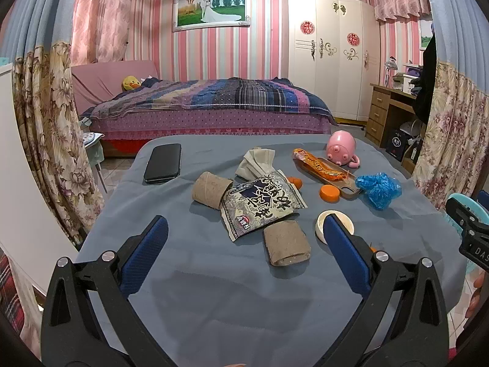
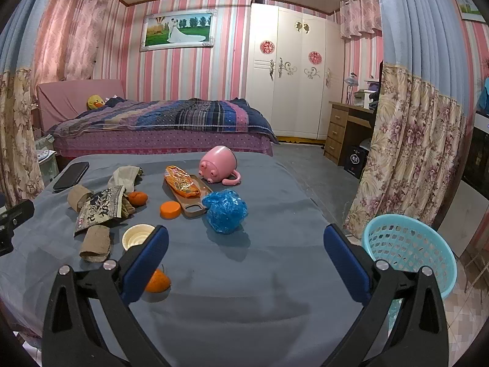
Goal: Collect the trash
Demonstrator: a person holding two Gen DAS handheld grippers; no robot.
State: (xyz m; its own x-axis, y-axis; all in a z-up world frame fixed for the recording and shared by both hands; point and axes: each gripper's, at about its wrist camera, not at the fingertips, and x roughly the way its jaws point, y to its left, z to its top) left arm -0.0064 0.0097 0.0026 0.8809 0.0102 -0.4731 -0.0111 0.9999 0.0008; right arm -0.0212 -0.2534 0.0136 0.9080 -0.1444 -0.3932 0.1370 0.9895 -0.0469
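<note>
Left tongs [image 1: 244, 229]: being held spread wide above the near edge of the table [image 1: 214, 290], nothing being gripped. Right tongs [image 2: 244, 238]: likewise being held spread and empty over the near edge, toward the right corner.

Trash being shown between and beyond the left tongs: a cardboard tube [image 1: 286, 247]; a black snack wrapper [image 1: 261, 204], being propped on a second cardboard tube [image 1: 211, 190]; a white cap [image 1: 334, 224], being partly hidden by one finger.

Mid-table: an orange lid [image 2: 170, 209], a blue plastic bag [image 2: 225, 211], an orange wrapper [image 2: 181, 186] lying on a phone case [image 2: 192, 206].

Far edge: a pink mug [image 2: 217, 165] on its side; a phone [image 1: 163, 162] at the left corner.

Beside the right edge, off the table: a turquoise basket [image 2: 409, 253].
</note>
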